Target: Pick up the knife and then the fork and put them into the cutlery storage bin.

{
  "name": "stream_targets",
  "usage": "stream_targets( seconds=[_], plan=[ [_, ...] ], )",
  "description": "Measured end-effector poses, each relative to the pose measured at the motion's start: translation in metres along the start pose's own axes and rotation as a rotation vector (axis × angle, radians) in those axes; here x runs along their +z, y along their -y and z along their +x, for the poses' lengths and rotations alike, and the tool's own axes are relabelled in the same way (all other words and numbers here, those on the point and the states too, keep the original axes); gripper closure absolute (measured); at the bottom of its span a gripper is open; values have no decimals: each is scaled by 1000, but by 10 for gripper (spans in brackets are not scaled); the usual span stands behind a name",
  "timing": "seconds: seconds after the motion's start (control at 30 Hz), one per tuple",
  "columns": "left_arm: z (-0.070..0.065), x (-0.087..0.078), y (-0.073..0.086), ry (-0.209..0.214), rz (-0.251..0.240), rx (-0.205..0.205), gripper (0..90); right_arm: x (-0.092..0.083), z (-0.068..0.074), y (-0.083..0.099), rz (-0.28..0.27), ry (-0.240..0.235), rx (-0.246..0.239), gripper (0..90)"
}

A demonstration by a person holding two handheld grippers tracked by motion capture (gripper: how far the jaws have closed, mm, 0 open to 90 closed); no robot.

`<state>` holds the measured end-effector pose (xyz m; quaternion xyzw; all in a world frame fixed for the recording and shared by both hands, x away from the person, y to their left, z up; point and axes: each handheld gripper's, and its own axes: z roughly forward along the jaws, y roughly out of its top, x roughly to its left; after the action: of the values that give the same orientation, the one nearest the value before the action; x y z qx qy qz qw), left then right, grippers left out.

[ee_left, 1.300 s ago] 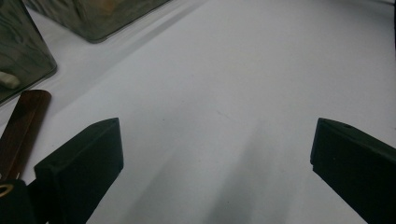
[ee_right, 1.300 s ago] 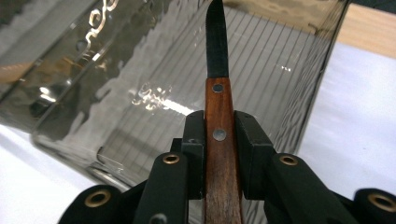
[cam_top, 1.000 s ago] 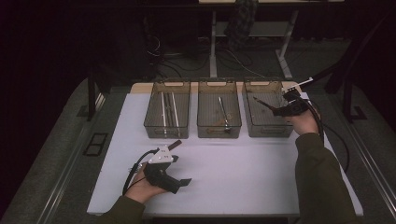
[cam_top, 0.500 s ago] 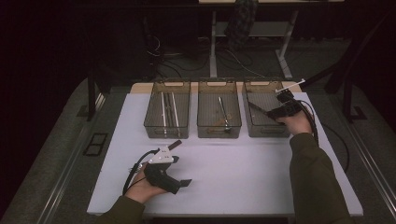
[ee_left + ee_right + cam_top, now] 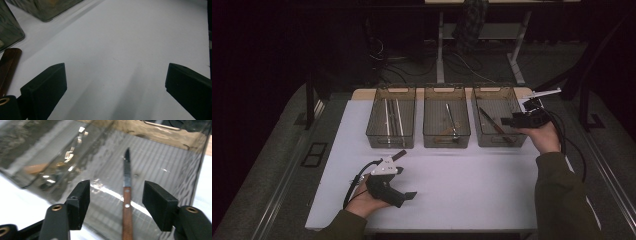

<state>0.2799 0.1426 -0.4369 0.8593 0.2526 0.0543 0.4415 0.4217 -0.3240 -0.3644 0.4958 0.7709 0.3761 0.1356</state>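
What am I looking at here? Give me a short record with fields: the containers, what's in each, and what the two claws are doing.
Surface: white table
Containers: three clear bins in a row
Left bin: long thin metal utensils
Middle bin: one metal utensil
Right bin: wooden-handled knife lying inside
Right claw: above the right bin, jaws just opened, pads apart from the knife
Left claw: open, low over bare table, nothing between its jaws

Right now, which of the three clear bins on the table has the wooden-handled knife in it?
The right-hand bin, beside the right gripper. The knife lies on its floor below the gripper's open jaws. The middle bin and the left bin hold other utensils.
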Motion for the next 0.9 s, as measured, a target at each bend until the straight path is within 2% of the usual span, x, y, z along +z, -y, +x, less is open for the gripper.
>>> stream_targets(
  seconds=[0.07, 0.13, 0.17, 0.23, 0.4, 0.5, 0.67, 0.73, 0.83, 0.9],
  plan=[
    [0, 0, 0, 0, -1, -2, 21, -6, 2, 6, -16, -33, 11, 347],
    [1, 0, 0, 0, -1, -3, 21, -12, 6, 12, -31, -45, 1, 336],
    [1, 0, 0, -1, -1, -2, 21, -15, 8, 15, -38, -47, -7, 333],
    [1, -1, 0, 0, 0, -1, 21, -19, 14, 22, -54, -20, -37, 275],
    [2, -2, 0, -5, -3, -3, 17, -27, 32, 41, -75, -43, -90, 228],
    [3, -3, -1, -9, -4, -3, 12, -30, 43, 54, -81, -76, -116, 195],
    [5, -3, -1, -10, -3, -7, 0, -30, 59, 74, -71, -80, -140, 141],
    [5, -4, -2, -11, -4, -6, 0, -30, 65, 81, -71, -88, -156, 142],
    [7, -6, -4, -13, -5, -3, 0, -29, 71, 94, -79, -124, -163, 141],
    [8, -8, -5, -14, -9, -1, 0, -28, 76, 104, -98, -121, -161, 134]
  ],
)
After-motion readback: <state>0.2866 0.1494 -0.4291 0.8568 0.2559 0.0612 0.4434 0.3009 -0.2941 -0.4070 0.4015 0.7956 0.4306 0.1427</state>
